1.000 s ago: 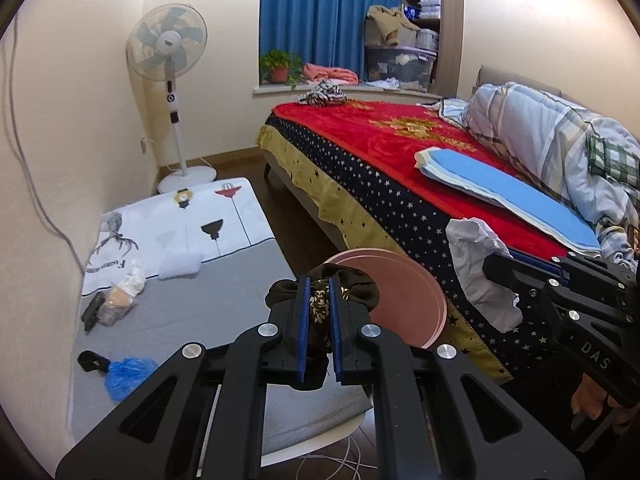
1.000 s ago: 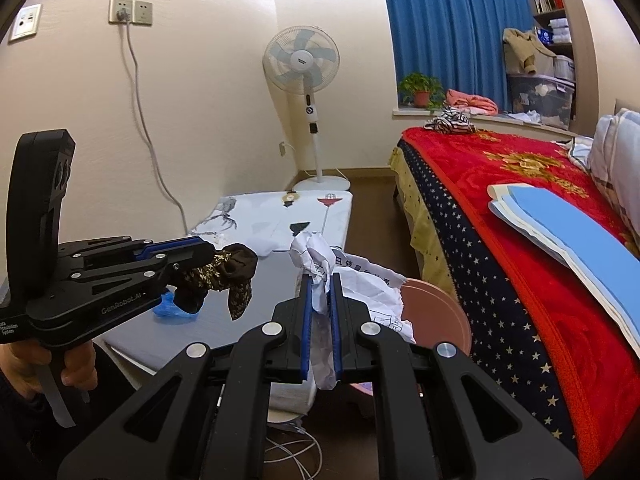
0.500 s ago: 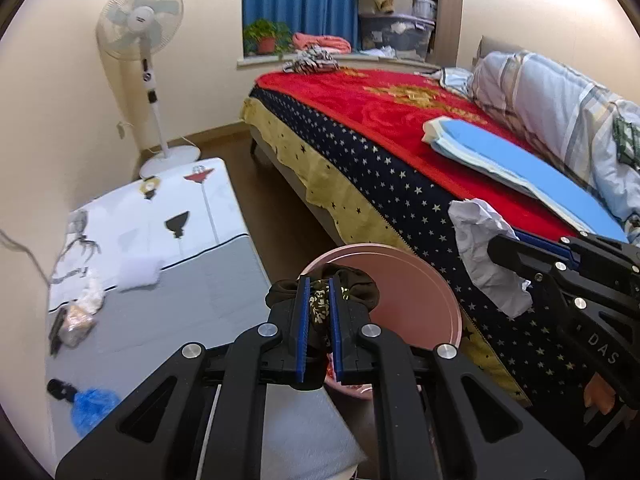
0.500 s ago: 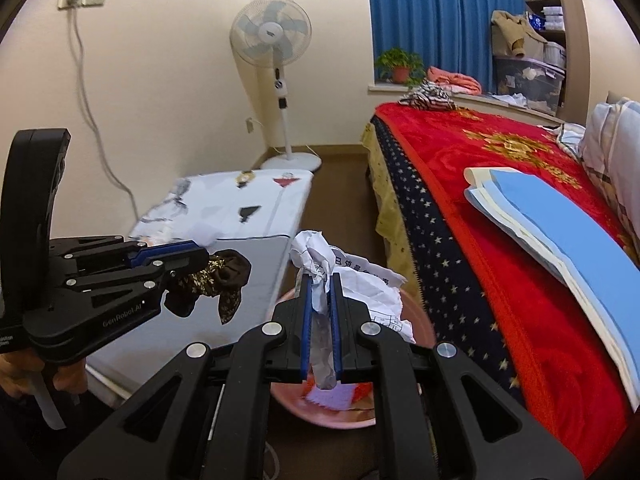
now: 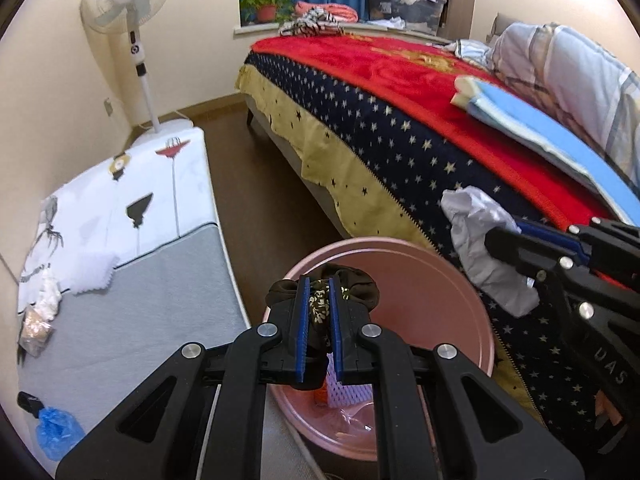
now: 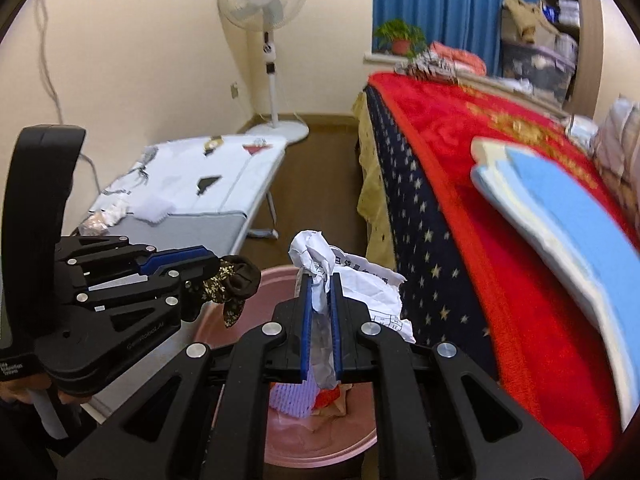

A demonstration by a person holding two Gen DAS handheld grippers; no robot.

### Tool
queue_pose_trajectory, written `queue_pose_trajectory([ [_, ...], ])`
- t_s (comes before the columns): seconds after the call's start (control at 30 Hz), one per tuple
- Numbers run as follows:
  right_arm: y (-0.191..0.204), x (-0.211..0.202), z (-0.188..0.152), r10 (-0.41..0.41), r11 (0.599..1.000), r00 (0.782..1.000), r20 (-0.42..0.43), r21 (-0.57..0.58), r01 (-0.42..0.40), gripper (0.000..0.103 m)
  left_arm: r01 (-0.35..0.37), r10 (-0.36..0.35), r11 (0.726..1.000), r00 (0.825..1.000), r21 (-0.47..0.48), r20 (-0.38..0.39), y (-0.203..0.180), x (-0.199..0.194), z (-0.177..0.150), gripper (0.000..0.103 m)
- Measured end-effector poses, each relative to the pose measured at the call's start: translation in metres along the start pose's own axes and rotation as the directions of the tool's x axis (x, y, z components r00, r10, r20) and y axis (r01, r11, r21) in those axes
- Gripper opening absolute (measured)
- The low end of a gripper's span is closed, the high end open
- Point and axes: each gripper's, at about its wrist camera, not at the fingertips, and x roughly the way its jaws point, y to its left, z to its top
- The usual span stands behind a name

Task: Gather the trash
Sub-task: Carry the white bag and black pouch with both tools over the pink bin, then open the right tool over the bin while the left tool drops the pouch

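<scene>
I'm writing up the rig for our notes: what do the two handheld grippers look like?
Both are matte black plastic. The left gripper and right gripper each have two flat fingers lined with blue pads, driven by angular linkage arms with round silver bolts. Seen from the right wrist, the left gripper has a tall curved black handle and small pale lettering on its side. No cables show on either.

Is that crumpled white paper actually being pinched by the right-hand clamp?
Touching. The right wrist view shows the right gripper shut on the crumpled paper, with both blue pads pressed against it.
</scene>
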Motion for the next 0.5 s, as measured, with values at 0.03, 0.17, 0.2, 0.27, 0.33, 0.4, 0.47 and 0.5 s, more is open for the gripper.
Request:
queue_pose_trajectory([
  [0.03, 0.0, 0.004, -0.001, 0.0, 1.0, 1.0, -0.011, -0.004, 0.0, 0.009, -0.001, 0.001, 1.0, 1.0, -0.001, -0.01, 0.0, 0.006, -0.001, 0.01],
  [0.17, -0.003, 0.021, -0.01, -0.007, 1.0, 0.998, -0.065, -0.008, 0.006, 0.009, 0.006, -0.006, 1.0, 0.999, -0.013, -0.053, -0.002, 0.025, -0.004, 0.01],
  [0.2, -0.007, 0.026, -0.012, -0.006, 1.0, 0.997, -0.08, 0.004, 0.006, 0.009, 0.009, -0.011, 1.0, 0.998, -0.017, -0.065, -0.003, 0.03, -0.006, 0.01],
  [0.27, -0.011, 0.03, -0.014, -0.009, 1.0, 0.996, -0.089, 0.01, 0.01, 0.009, 0.009, -0.011, 1.0, 0.997, -0.017, -0.075, -0.004, 0.034, -0.006, 0.01],
  [0.33, -0.013, 0.033, -0.017, -0.015, 1.0, 0.996, -0.092, 0.012, 0.016, 0.009, 0.007, -0.008, 1.0, 0.997, -0.018, -0.078, -0.005, 0.038, -0.006, 0.01],
  [0.4, -0.013, 0.035, -0.018, -0.012, 1.0, 0.995, -0.096, 0.017, 0.014, 0.009, 0.002, -0.004, 1.0, 0.997, -0.019, -0.078, -0.005, 0.04, -0.006, 0.011],
  [0.47, -0.014, 0.037, -0.017, -0.013, 1.0, 0.995, -0.098, 0.018, 0.015, 0.012, -0.006, 0.004, 1.0, 0.997, -0.02, -0.076, -0.005, 0.041, -0.005, 0.017],
  [0.5, -0.014, 0.037, -0.017, -0.014, 1.0, 0.995, -0.102, 0.023, 0.016, 0.013, -0.021, 0.019, 0.999, 0.997, -0.025, -0.077, -0.004, 0.041, -0.005, 0.025],
])
